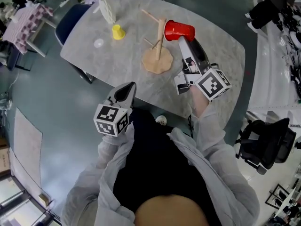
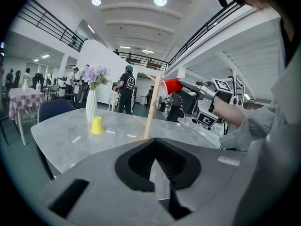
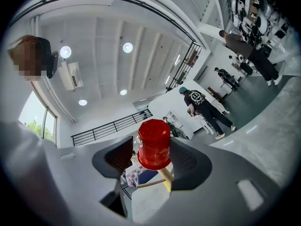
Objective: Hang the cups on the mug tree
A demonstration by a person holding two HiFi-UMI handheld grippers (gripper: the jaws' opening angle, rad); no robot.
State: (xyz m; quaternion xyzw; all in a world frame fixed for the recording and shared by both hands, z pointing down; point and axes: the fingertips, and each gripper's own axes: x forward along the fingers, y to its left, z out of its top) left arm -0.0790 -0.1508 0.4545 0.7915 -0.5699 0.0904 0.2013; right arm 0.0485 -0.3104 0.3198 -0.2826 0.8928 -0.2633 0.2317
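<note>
From above, your right tongs [image 1: 182, 40] pinch the smooth red cup [image 1: 179, 30]. It lies sideways, mouth toward the top of the wooden mug tree [image 1: 158, 51]. Your left tongs [image 1: 126, 92] sit by the grey stone table [image 1: 108, 65] edge.

In the left gripper view, those tongs are pressed together, empty.

In the right gripper view, a thin wooden peg [image 3: 164, 175] sits under the cup's wide rim.

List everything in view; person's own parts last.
red cup: 1, red, in the right gripper, at the mug tree
yellow cup: 1, yellow, on the table near the vase
mug tree: 1, pale wood, on the table
vase: 1, white, purple flowers, table's far edge
table: 1, grey marble, before the person
chair: 1, dark blue, table's far side
office chair: 1, black, floor at right
left gripper: 1, grey, shut, empty, near table edge
right gripper: 1, grey, shut on the red cup
</note>
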